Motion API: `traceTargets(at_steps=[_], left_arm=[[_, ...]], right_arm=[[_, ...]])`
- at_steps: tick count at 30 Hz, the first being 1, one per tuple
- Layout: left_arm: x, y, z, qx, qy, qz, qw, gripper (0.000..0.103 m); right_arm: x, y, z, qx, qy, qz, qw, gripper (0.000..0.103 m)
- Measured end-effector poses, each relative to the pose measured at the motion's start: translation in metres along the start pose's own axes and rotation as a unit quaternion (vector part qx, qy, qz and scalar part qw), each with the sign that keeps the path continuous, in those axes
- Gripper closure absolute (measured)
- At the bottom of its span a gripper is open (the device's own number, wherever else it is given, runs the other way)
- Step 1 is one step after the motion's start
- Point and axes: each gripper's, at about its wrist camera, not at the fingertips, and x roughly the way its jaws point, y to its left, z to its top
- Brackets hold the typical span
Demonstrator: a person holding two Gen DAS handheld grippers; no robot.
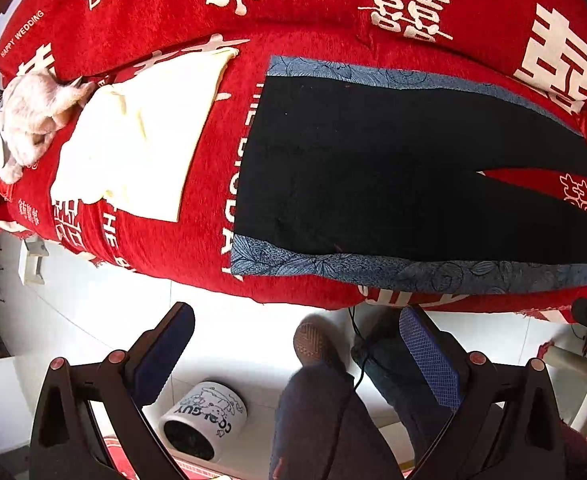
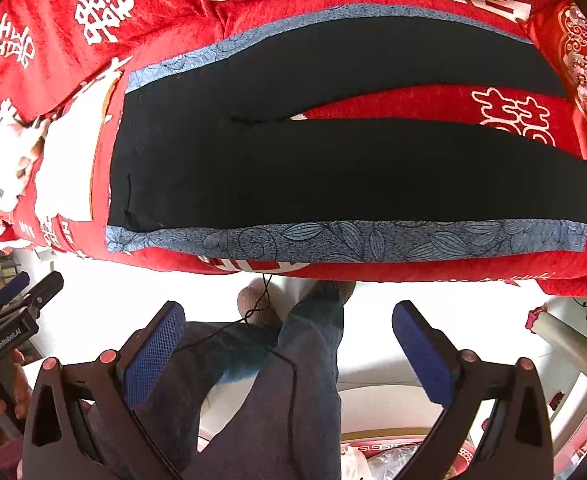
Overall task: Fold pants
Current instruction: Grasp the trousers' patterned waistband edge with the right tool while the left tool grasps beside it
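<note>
Black pants point(image 1: 373, 168) with blue patterned side stripes lie flat and spread on a red sofa cover point(image 1: 197, 240), waistband to the left, legs to the right. They also show in the right wrist view point(image 2: 333, 168), legs parted in a narrow V. My left gripper point(image 1: 297, 336) is open and empty, held over the floor in front of the sofa edge. My right gripper point(image 2: 289, 328) is open and empty, also short of the sofa edge. The left gripper point(image 2: 17, 308) shows at the left of the right wrist view.
A cream cloth point(image 1: 133, 136) and a plush toy point(image 1: 33, 116) lie left of the pants. A white bin point(image 1: 201, 420) stands on the floor. The person's legs point(image 2: 277, 380) and feet are below the grippers. A red cushion point(image 2: 585, 68) sits at the right.
</note>
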Motion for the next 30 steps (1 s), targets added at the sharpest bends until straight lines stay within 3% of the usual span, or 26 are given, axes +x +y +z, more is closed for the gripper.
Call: traceTargets(at_steps=[7,11,16,19,23,30], left_arm=[[0.032,0.019,-0.007,-0.006,0.030,-0.031,0.9990,0.000],[0.052,0.036,-0.010,-0.017,0.025,-0.056,0.9980,0.000],[0.100,0.056,-0.013,-0.052,0.029,-0.091,0.9941,0.000],[0.143,0.068,-0.016,-0.101,0.045,-0.152,0.9822,0.000],[0.175,0.077,-0.022,-0.153,0.033,-0.208,0.9656,0.000],[0.207,0.078,-0.030,-0.171,0.031,-0.252,0.9521,0.000]], right_arm=[[0.018,0.014,-0.012,0.024,0.002,0.020,1.000,0.000],[0.047,0.029,-0.018,0.049,0.013,0.089,0.995,0.000],[0.113,0.040,-0.020,0.116,0.021,0.213,0.970,0.000],[0.159,0.050,-0.018,0.128,0.021,0.245,0.961,0.000],[0.207,0.046,-0.016,0.142,-0.002,0.262,0.954,0.000],[0.243,0.007,-0.028,0.191,-0.036,0.306,0.932,0.007]])
